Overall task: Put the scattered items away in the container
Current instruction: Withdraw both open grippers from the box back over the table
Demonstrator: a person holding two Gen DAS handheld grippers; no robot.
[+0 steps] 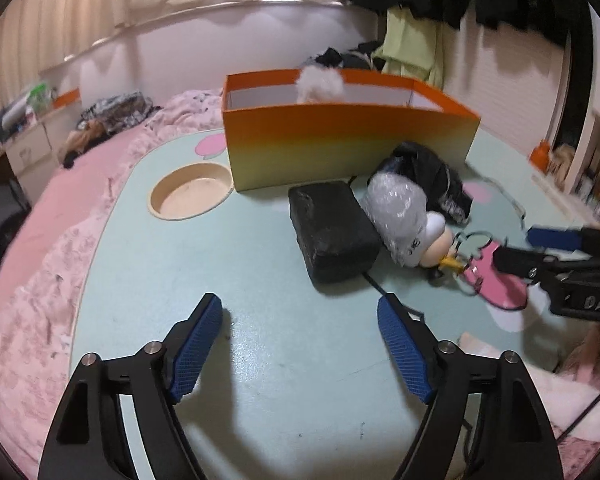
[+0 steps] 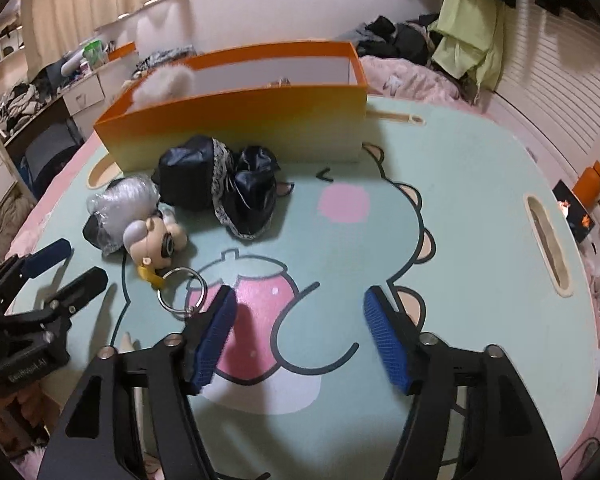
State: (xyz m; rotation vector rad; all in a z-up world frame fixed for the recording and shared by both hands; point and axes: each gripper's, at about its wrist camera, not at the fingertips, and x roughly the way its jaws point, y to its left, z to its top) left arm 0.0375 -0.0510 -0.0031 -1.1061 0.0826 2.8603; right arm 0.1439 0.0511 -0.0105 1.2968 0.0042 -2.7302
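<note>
Op: Both grippers, left gripper (image 1: 300, 344) and right gripper (image 2: 300, 336), gape wide, holding nothing.
Obs: Nearest target?
Op: I judge the doll keychain (image 2: 156, 236), ahead-left of my right gripper, steel ring (image 2: 182, 290) pointing toward me. Soft black block (image 1: 332, 232) sits before the orange cardboard box (image 1: 340, 148).

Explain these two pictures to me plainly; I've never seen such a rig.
A person holds a two-fingered claw in each hand, each carrying a camera that looks along its fingers. One picture is from the left claw, the other from the right claw. Both are open and hold nothing. On the green cartoon table stand an orange box with something white and fluffy inside, a black block, a small doll with a key ring, and black lace-trimmed cloth.
</note>
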